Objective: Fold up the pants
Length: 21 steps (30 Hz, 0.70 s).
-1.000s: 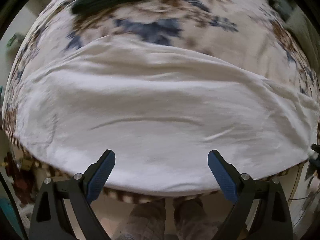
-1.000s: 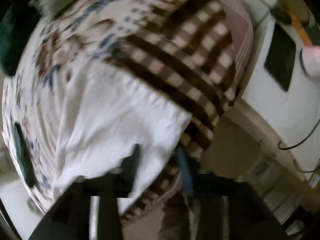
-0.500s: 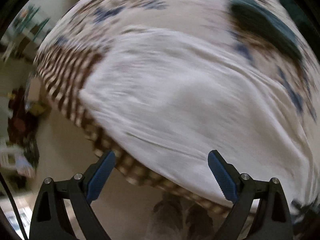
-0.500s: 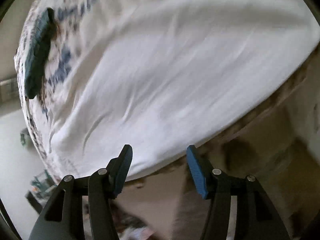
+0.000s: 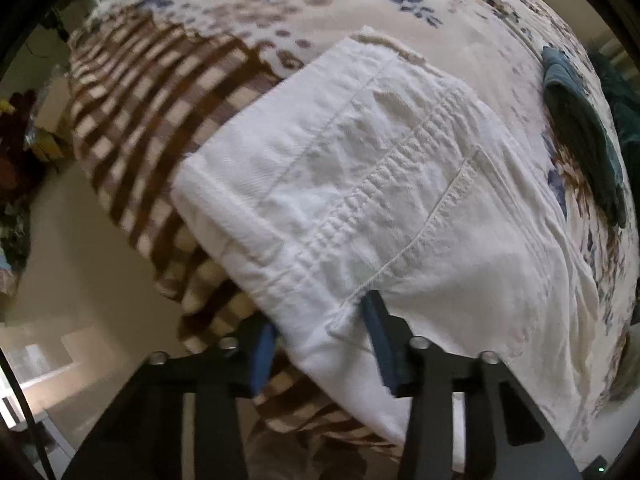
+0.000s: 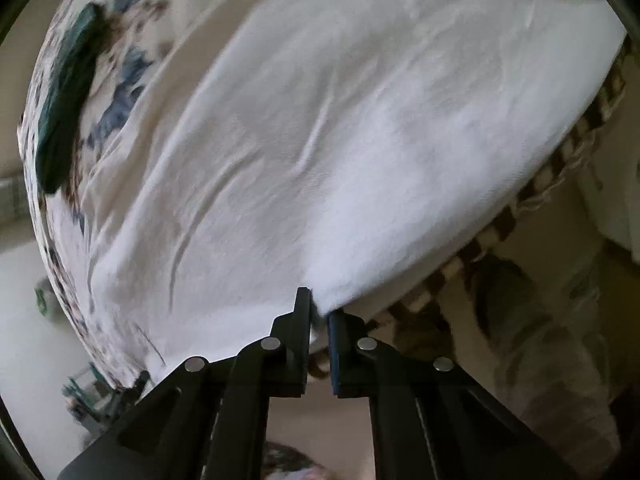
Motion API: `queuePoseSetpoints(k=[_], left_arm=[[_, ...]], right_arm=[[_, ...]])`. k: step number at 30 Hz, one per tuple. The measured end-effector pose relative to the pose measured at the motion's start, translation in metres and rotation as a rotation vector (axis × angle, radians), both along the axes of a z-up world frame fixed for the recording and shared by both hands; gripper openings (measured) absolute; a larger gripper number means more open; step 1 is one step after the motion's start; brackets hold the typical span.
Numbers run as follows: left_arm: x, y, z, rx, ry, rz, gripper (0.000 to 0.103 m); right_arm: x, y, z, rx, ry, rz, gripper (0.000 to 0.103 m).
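White pants [image 5: 360,184] lie flat on a bed with a floral and brown-checked cover [image 5: 132,92]. In the left wrist view the waistband end with its stitched pocket seam faces me; my left gripper [image 5: 320,332] has its jaws around the near waistband corner, the cloth between the blue pads. In the right wrist view the pants [image 6: 340,132] fill the frame; my right gripper [image 6: 320,320] is shut on the near edge of the cloth at the bed's side.
A dark teal folded garment [image 5: 580,132] lies on the bed beyond the pants, also in the right wrist view [image 6: 64,96]. The bed edge drops to the floor [image 5: 72,272] at the near side. Clutter stands at the far left on the floor [image 5: 16,160].
Both grippers were open and clear of the cloth; now both have come in to the near edge of the pants and closed on it. The left view has swung to the waistband end.
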<state>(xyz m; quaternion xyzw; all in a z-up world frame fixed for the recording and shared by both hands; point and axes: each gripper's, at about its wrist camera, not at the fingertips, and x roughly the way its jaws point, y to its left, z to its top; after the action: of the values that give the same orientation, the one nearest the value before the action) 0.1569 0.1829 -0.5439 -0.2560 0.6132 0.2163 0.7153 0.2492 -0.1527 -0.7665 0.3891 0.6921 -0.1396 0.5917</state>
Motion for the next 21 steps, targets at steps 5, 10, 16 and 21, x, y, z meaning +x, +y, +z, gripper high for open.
queuePoseSetpoints(k=[5,10,16,21], left_arm=[[-0.004,-0.002,-0.01,-0.009,0.039,-0.019,0.04],[0.006,-0.001,0.011,0.026,0.11,-0.1,0.041],[0.014,-0.056,0.06,0.206,0.118,-0.303,0.096],[0.083,-0.099,0.061,0.287,0.057,-0.432,0.096]], right_arm=[[-0.01,0.011,-0.01,-0.034,0.041,0.05,0.01],[0.014,0.012,-0.015,0.01,0.132,0.17,0.025],[0.047,0.04,0.062,-0.016,-0.043,0.465,0.07],[0.14,0.072,0.084,0.078,-0.216,0.618,0.07]])
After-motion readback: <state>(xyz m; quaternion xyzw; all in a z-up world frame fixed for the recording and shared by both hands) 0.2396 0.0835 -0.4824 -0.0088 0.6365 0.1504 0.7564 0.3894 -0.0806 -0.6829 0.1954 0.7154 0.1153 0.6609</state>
